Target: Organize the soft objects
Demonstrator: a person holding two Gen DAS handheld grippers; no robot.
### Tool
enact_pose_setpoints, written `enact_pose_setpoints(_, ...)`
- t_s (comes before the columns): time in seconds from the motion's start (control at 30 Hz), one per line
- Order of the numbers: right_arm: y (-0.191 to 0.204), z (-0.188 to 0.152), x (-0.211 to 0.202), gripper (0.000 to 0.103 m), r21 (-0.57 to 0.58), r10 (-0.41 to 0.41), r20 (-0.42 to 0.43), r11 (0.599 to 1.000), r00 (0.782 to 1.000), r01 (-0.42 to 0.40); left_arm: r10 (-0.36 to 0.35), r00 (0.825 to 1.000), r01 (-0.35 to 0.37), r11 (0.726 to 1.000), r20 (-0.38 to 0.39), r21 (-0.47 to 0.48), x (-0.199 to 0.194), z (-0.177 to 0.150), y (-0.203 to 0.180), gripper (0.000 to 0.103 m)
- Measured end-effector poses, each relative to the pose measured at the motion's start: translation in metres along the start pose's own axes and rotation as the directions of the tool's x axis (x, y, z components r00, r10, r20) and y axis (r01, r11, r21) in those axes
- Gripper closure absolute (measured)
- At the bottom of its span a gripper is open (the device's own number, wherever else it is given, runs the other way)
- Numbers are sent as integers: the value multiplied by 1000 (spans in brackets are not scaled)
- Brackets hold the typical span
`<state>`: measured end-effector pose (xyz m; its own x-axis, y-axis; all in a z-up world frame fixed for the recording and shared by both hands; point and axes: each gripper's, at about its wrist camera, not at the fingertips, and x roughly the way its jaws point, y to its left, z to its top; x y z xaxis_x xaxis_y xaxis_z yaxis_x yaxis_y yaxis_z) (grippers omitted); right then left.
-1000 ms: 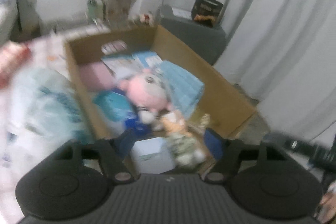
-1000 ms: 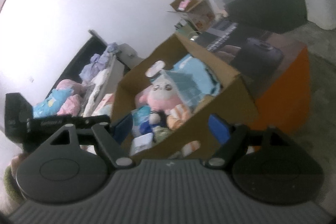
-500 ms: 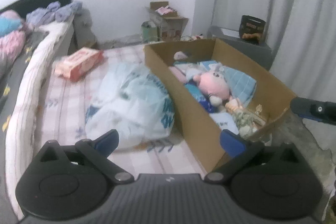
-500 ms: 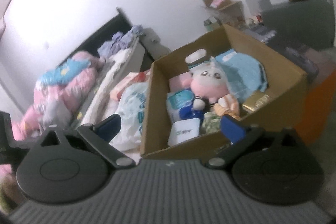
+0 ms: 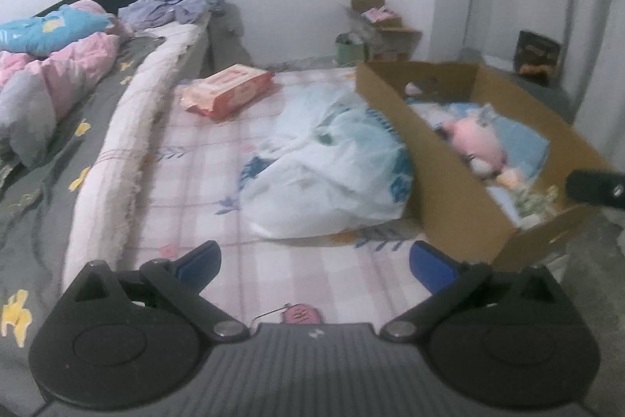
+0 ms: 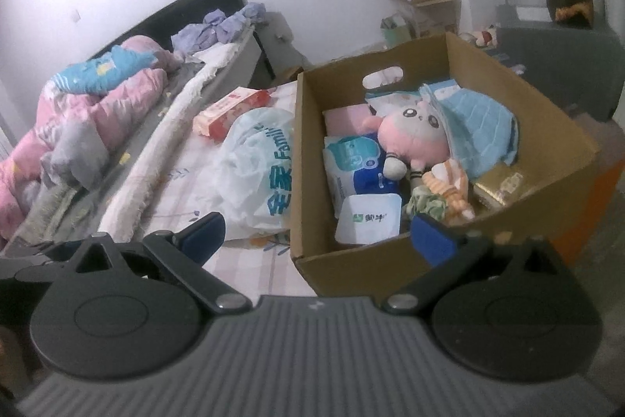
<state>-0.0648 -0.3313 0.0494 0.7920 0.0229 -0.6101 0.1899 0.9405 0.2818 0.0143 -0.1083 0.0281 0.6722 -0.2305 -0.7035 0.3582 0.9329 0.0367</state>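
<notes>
I'm holding the left claw [image 5: 314,260] and right claw [image 6: 318,233] spread wide, both gripping nothing, cardboard box [image 6: 429,260] sitting at one o'clock, plastic bag [image 5: 324,159] lying beside it

Box [image 6: 441,260] right of frame, on mattress [image 5: 203,182]; plush toy [image 6: 410,139] inside; bag [image 6: 254,167] touching box's left; packet [image 6: 230,112] behind bag.

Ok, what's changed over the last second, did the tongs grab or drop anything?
Both tongs pulled back from the box, and each pair's jaws have just been opening with nothing between them: left tongs now look over the bed and bag, right tongs over the box's near corner. Nothing grabbed or dropped. The plush, bag and box contents stayed put.
</notes>
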Motion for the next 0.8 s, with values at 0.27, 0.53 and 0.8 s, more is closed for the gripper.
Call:
enact_pose_setpoints(0.27,17,-1,-2,1,-63,-94,50,993,994,97,-28,998,24,996,-54,-86,9,-5,15,0)
enact_pose_setpoints(0.53,15,-3,7,1,-64,-42,-42,997,998,39,-3,996,-12,985,-91,-170,12,-8,16,0)
enact_pose_setpoints(0.8,31,-13,19,1,-152,-32,-117,988,993,13,-9,993,-10,987,-119,-161,10,-14,3,0)
